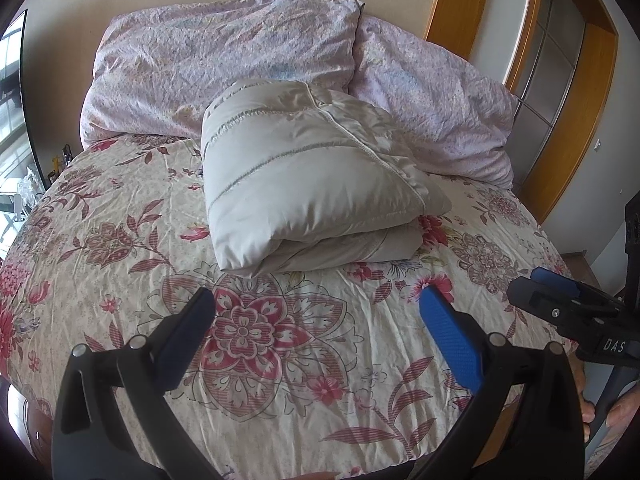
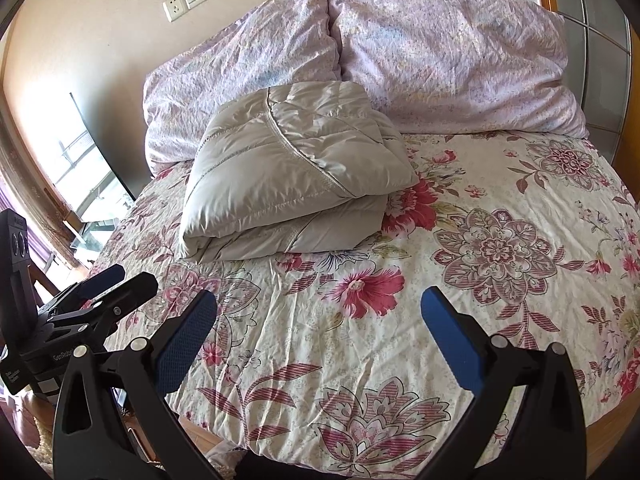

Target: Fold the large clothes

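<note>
A beige quilted padded garment point(image 1: 308, 176) lies folded into a thick bundle on the floral bedsheet point(image 1: 260, 340), just in front of the pillows. It also shows in the right wrist view point(image 2: 292, 172). My left gripper point(image 1: 320, 308) is open and empty, held above the sheet, well short of the bundle. My right gripper point(image 2: 320, 316) is open and empty too, over the sheet nearer the foot of the bed. Each gripper shows in the other's view, the right one point(image 1: 560, 292) at the right edge and the left one point(image 2: 116, 284) at the left edge.
Two lilac pillows point(image 2: 452, 60) point(image 2: 240, 72) lean on the wall behind the bundle. A wooden door frame point(image 1: 560, 92) stands at right. A window point(image 2: 88, 168) and a wall socket point(image 2: 174, 7) are at left. The bed's foot edge point(image 2: 600, 428) is close below me.
</note>
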Available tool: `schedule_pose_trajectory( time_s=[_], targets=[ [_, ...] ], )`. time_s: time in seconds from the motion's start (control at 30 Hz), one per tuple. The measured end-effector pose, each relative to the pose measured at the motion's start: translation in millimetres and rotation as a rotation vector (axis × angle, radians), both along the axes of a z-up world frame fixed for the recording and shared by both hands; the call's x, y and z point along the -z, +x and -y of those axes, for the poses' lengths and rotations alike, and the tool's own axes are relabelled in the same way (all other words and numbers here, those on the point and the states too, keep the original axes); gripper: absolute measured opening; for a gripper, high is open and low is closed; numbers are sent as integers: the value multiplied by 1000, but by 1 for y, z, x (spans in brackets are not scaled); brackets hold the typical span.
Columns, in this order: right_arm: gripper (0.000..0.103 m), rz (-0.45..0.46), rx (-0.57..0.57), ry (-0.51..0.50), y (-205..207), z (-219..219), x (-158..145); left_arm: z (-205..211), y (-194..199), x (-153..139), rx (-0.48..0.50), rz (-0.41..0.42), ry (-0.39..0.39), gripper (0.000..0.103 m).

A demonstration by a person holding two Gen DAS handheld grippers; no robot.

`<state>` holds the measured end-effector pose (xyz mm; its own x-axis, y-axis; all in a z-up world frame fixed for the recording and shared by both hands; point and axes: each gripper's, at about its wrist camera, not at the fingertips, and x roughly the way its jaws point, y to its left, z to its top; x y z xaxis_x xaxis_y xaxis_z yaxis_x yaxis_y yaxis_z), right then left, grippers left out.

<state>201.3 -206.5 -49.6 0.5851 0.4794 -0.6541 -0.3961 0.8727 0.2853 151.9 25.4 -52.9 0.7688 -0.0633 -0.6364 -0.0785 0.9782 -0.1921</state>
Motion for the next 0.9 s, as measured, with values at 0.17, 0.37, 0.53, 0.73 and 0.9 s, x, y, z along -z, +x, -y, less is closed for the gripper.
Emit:
schedule_pose_trajectory(
  time_s=[0.17, 0.37, 0.53, 0.73, 0.9],
  targets=[
    [102, -1, 0, 1, 1, 0, 0, 0, 0, 1, 0, 0, 0, 101],
    [102, -5, -2, 2, 1, -1, 1, 0, 0, 1, 1, -1, 0, 101],
    [102, -7, -5, 2, 1, -2, 1, 0, 1, 1, 0, -2, -1, 101],
    [102, -7, -4, 2, 1, -2, 1, 0, 1, 0, 1, -1, 1, 101],
    [102, -8, -5, 4, 1, -1, 2, 0, 1, 1, -1, -3, 1, 101]
  ],
)
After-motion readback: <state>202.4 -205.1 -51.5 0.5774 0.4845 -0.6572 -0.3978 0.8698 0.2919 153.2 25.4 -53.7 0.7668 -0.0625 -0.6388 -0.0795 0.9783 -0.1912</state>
